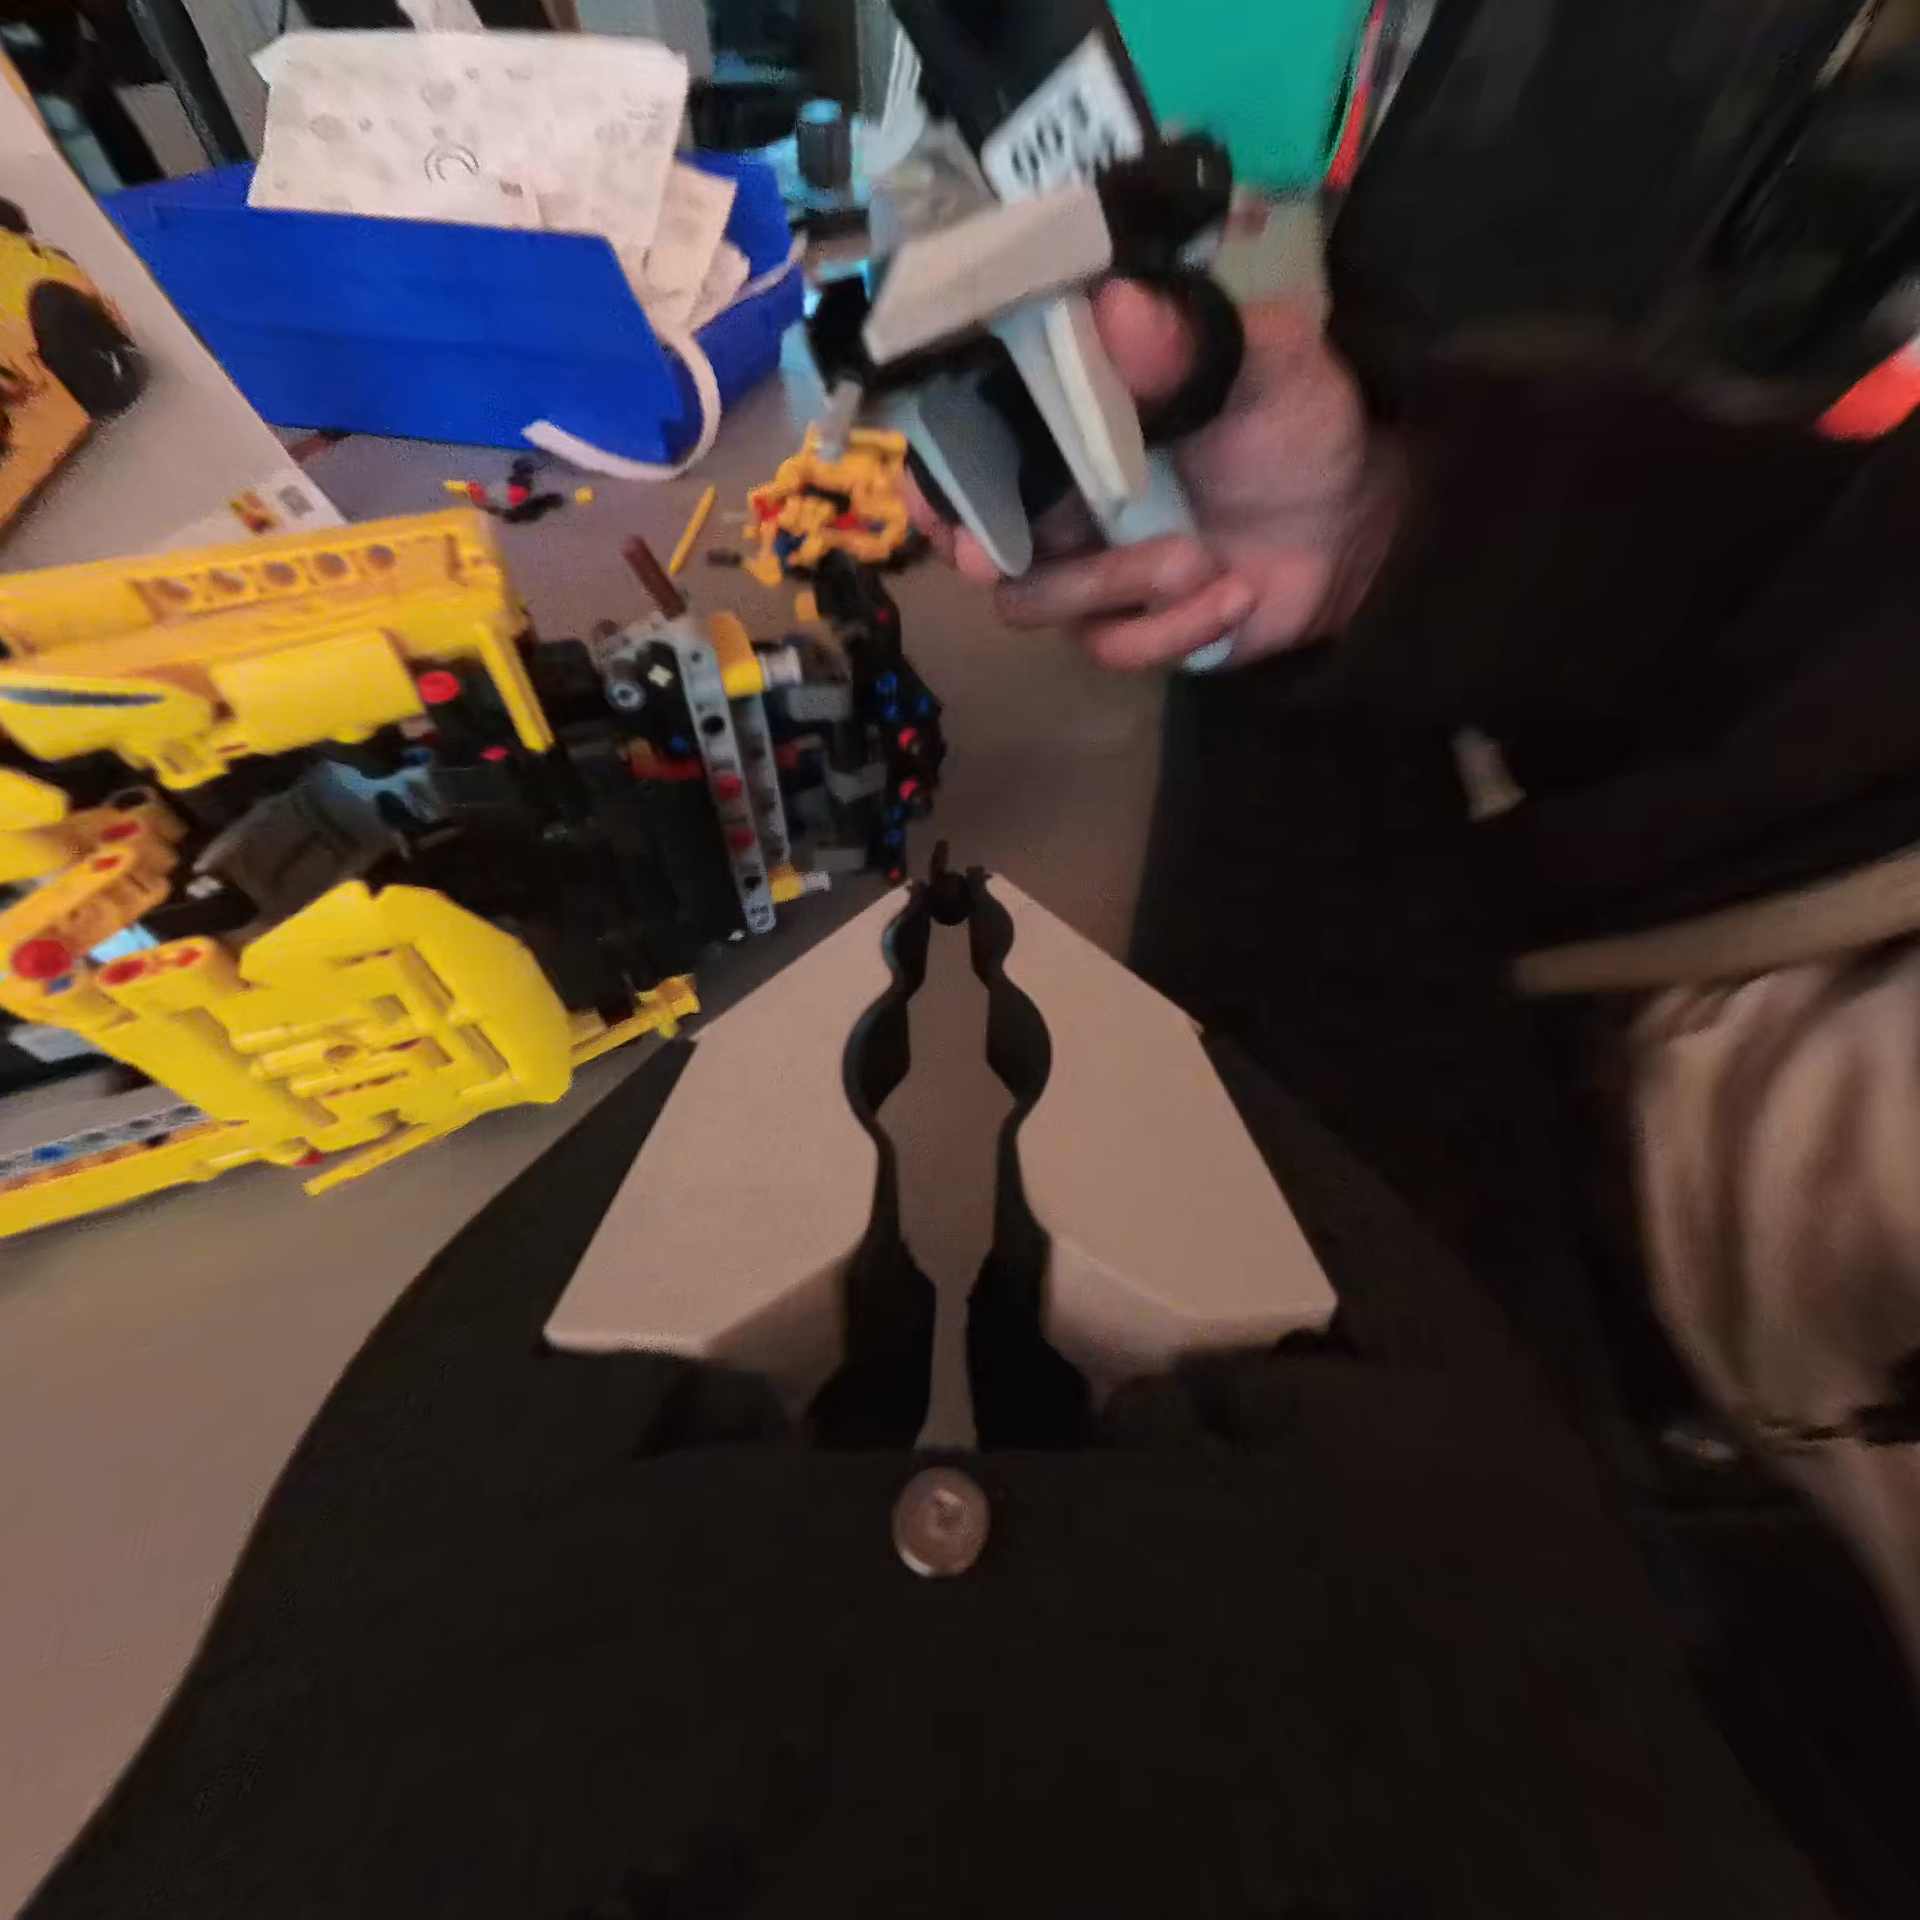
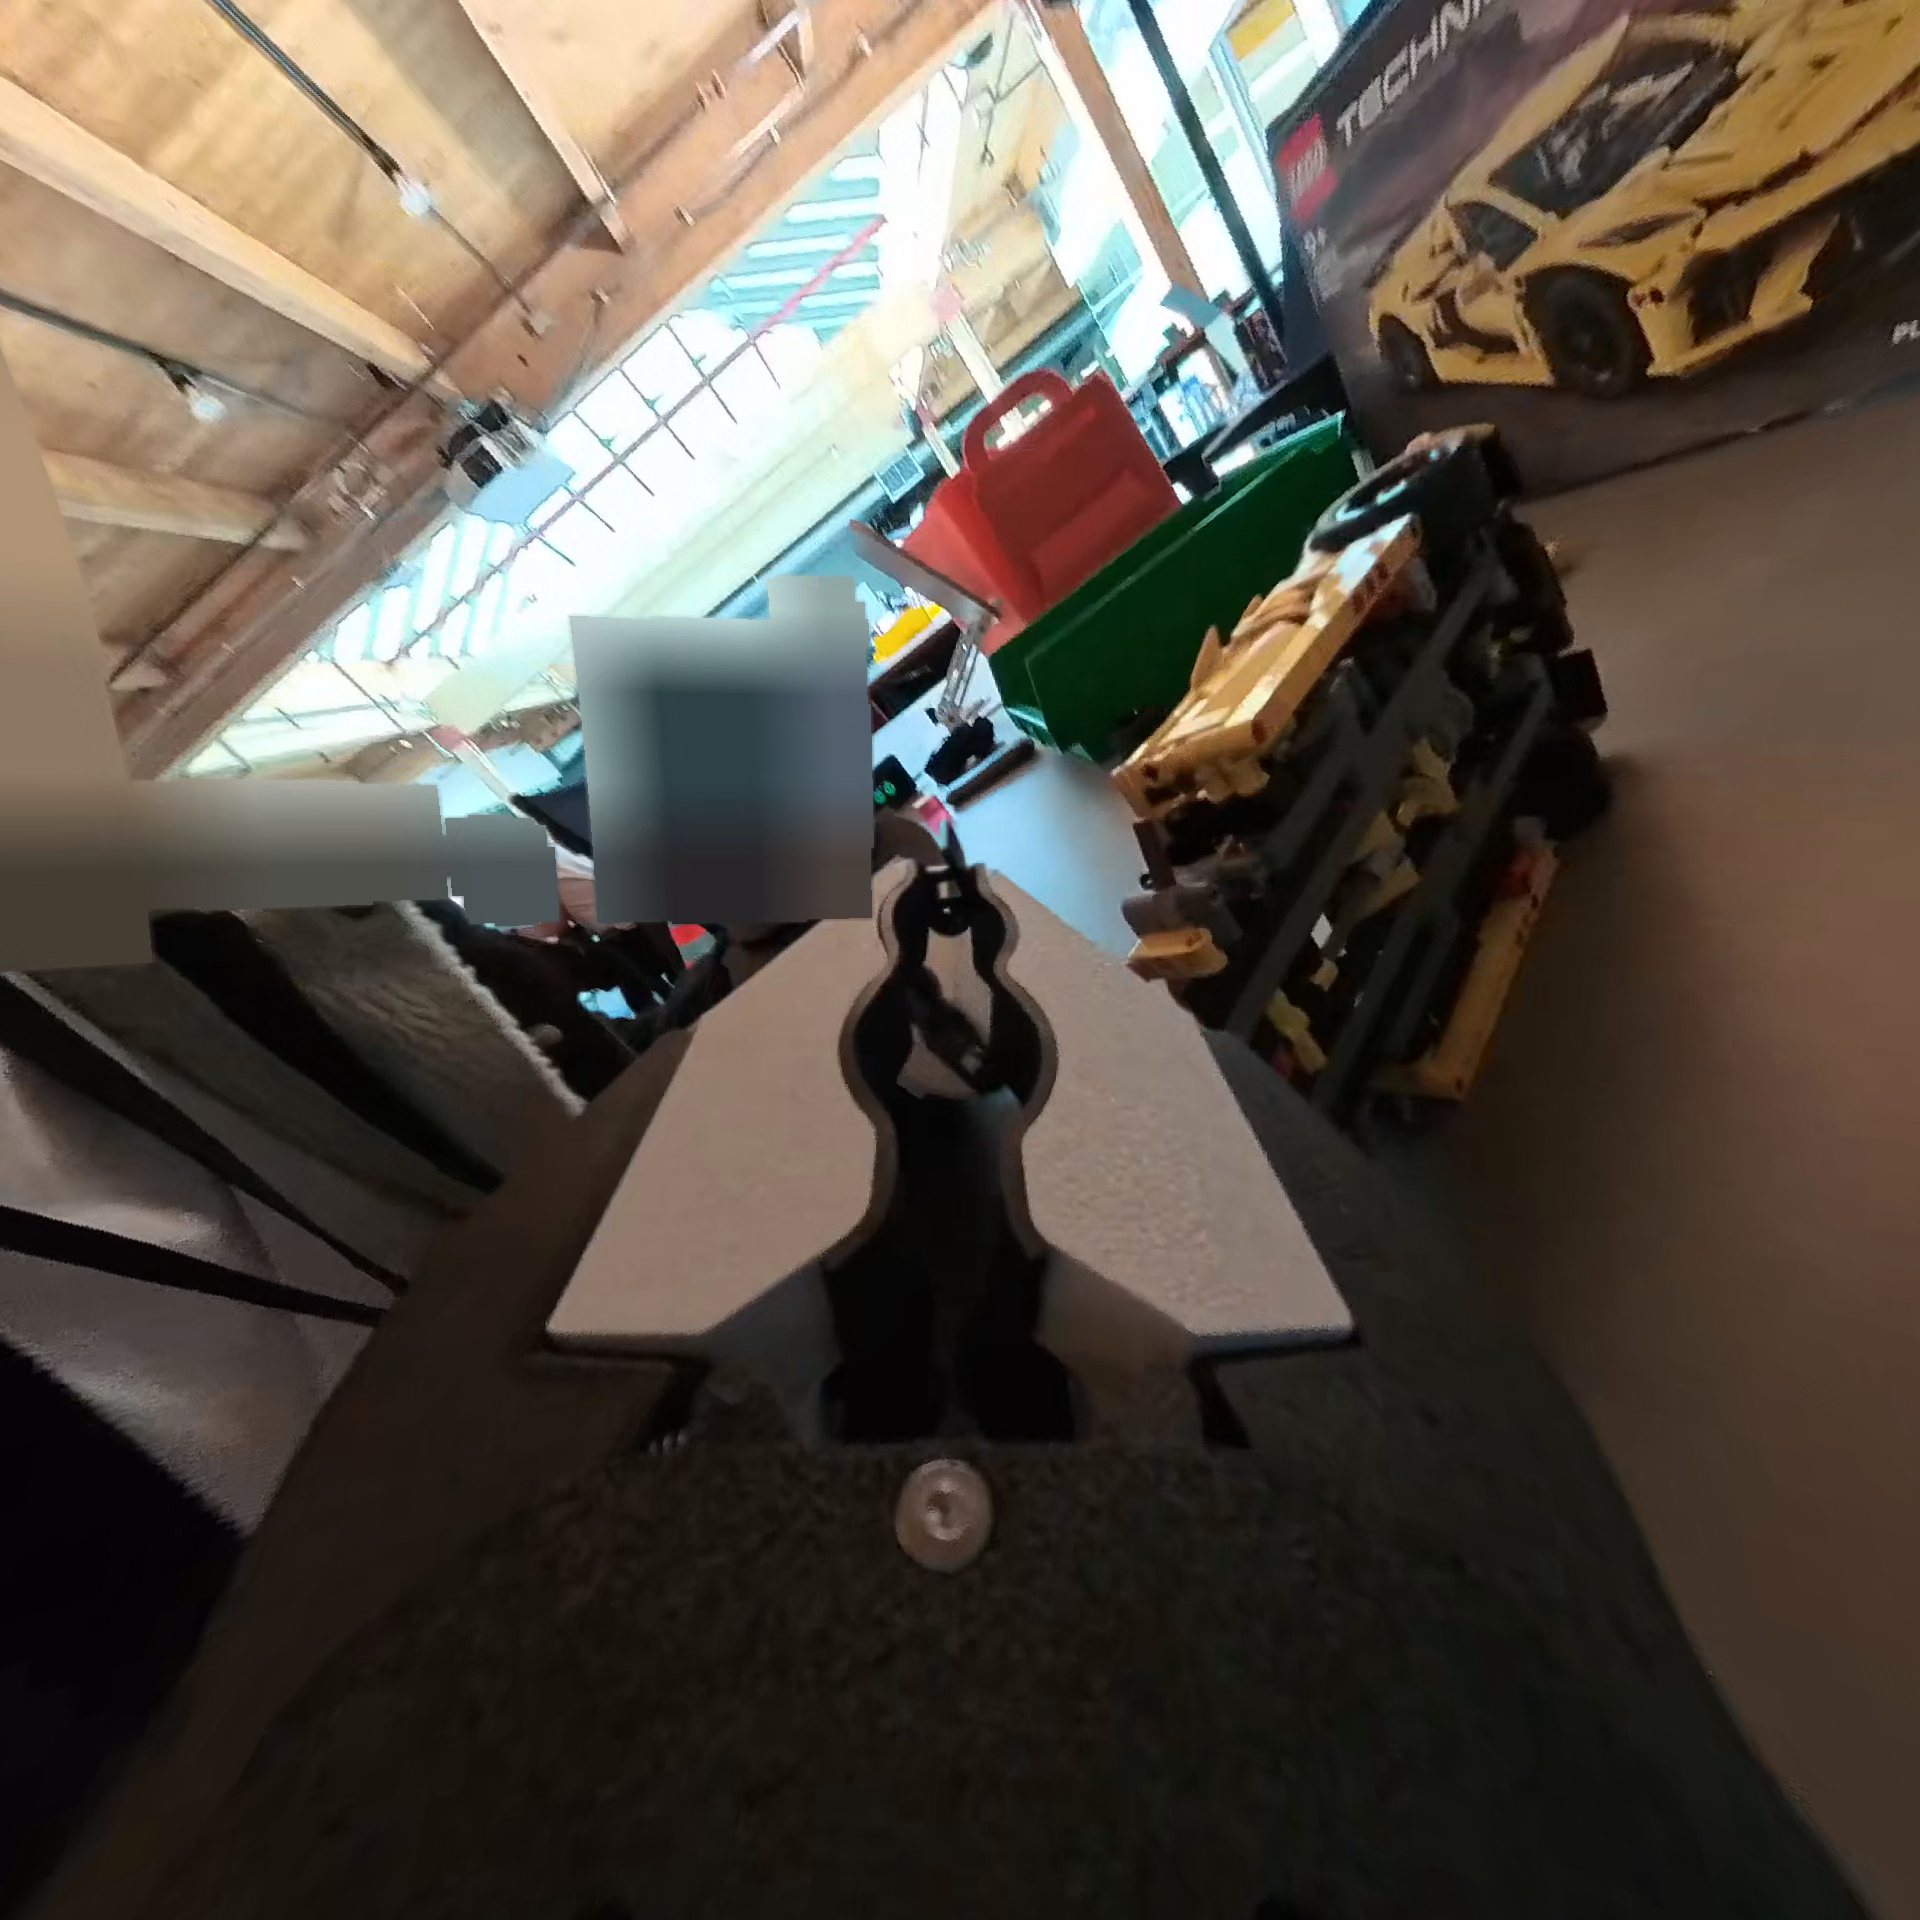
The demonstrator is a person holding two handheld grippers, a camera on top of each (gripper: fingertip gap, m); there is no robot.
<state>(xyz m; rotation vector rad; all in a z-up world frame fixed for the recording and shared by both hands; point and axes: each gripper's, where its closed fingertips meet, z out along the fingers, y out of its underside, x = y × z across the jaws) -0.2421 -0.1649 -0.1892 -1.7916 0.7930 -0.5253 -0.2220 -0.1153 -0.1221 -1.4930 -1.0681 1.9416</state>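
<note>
Left wrist view, left to right. A box with a yellow car picture (image 1: 42,343) stands at the far left edge. Just right of it, a blue bin (image 1: 436,322) holds crumpled printed paper (image 1: 468,125). Below the bin, a big yellow and black brick-built car model (image 1: 343,831) lies on its side on the grey desk (image 1: 156,1403). Loose yellow, red and black bricks (image 1: 831,509) are scattered behind it. The left claw (image 1: 948,899) sits centre, tips clenched on a small black piece (image 1: 948,906), just beside the model's near end and clear of the desk. Up right, the right claw (image 1: 842,416) is held in a hand (image 1: 1226,499), blurred, tips pointing down at the loose brick pile, which it may be touching. A person in dark clothing (image 1: 1558,727) fills the right side.

Right wrist view, left to right. Wooden ceiling beams (image 2: 312,208) and bright windows (image 2: 623,416) are on the left, the view strongly tilted. The right claw (image 2: 948,902) is centre, tips closed on a small black part (image 2: 948,894), too blurred to identify. Behind it are a red carry case (image 2: 1049,499) and a green bin (image 2: 1174,613). Further right, the car model (image 2: 1382,790) shows its underside, well apart from the claw tips. The car-picture box (image 2: 1610,208) stands top right on the desk (image 2: 1714,1039).
</note>
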